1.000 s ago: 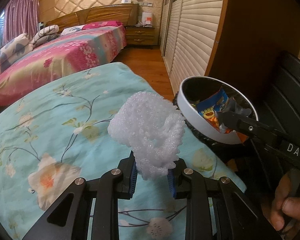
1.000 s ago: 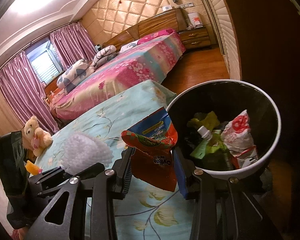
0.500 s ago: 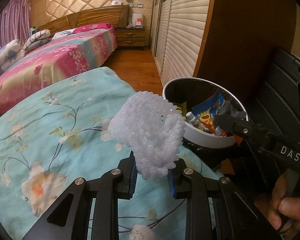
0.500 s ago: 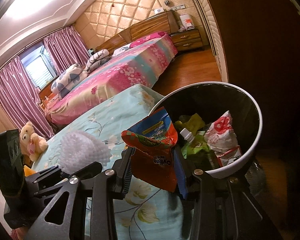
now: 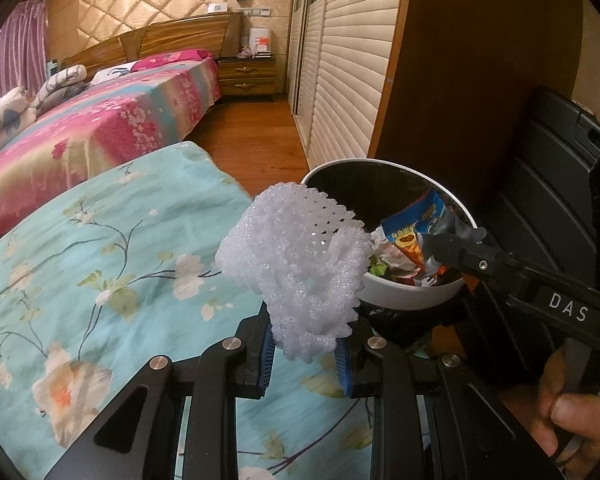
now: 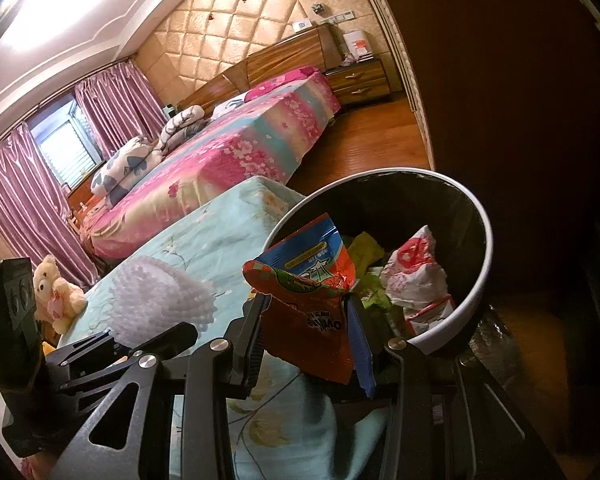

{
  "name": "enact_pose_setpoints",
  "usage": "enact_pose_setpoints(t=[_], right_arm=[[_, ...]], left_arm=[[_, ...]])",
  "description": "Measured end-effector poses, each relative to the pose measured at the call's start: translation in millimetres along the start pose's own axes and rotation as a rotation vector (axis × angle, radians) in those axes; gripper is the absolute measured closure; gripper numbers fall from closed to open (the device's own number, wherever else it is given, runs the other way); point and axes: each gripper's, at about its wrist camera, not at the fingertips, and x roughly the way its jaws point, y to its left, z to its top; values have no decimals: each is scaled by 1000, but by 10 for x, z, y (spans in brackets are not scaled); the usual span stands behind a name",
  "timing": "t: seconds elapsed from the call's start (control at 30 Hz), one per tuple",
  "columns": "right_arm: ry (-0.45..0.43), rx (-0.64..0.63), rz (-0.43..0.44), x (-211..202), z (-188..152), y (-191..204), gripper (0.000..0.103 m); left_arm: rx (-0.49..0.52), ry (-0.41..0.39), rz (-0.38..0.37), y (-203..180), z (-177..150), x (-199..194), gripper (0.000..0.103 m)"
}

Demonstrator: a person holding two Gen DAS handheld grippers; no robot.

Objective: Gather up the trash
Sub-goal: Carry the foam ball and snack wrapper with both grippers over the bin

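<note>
Your left gripper (image 5: 305, 354) pinches the foam net (image 5: 296, 268) by its lower edge; it looks featherlight, soft and springy. Your right gripper (image 6: 308, 344) clamps the snack wrapper (image 6: 306, 292) mid-body, probably thin and slippery, at the bin (image 6: 480, 276) rim.

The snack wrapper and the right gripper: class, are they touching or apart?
Touching. The right wrist view shows the snack wrapper pinched between the right gripper's jaws, both blue pads pressed against its sides.

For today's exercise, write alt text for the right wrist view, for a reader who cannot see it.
The right gripper pinches an orange and blue snack wrapper at the near rim of a white trash bin already holding crumpled wrappers. To its left, the left gripper holds white foam netting over a floral turquoise bedspread.
</note>
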Motion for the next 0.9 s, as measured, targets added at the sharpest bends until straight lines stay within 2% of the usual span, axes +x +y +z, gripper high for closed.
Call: enact_pose_setpoints(t=[0.9], right_arm=[[-18, 43, -45, -36, 126, -269, 65]], left_arm=[[48, -3, -23, -239, 204, 198, 79]])
